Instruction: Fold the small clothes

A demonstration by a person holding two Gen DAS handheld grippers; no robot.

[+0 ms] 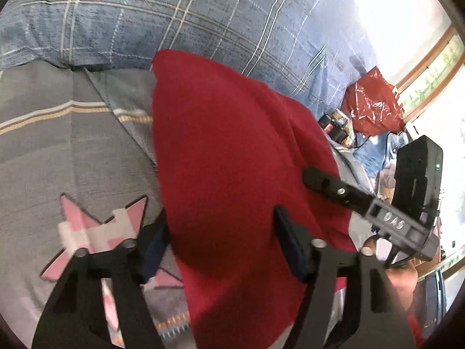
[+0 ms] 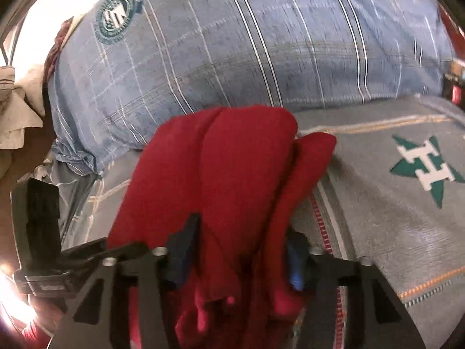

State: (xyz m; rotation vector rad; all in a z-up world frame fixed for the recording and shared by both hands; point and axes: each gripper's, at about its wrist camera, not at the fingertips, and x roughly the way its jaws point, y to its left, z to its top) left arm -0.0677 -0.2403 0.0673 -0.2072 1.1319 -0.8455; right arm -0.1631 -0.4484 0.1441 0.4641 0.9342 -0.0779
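A red garment [image 1: 232, 157] is seen at the centre of both views, lifted over a grey bedspread [image 1: 58, 151]. In the right wrist view it hangs in bunched, doubled layers, so a fold is judged begun but not finished; laying flat and squaring are still to be done.

In the lower centre of the left wrist view, the left hand-held gripper [image 1: 223, 250] is half spread with the cloth between its jaws; whether the pads bite cannot be told. The right hand-held gripper [image 2: 241, 253] is likewise part-way spread around gathered cloth, and a pinch cannot be confirmed.

Star emblems are printed on the bedspread. A blue plaid pillow [image 2: 232, 43] fills the upper frame. A red plastic bag [image 1: 375, 101] and a bright window [image 1: 430, 67] are seen at the right.
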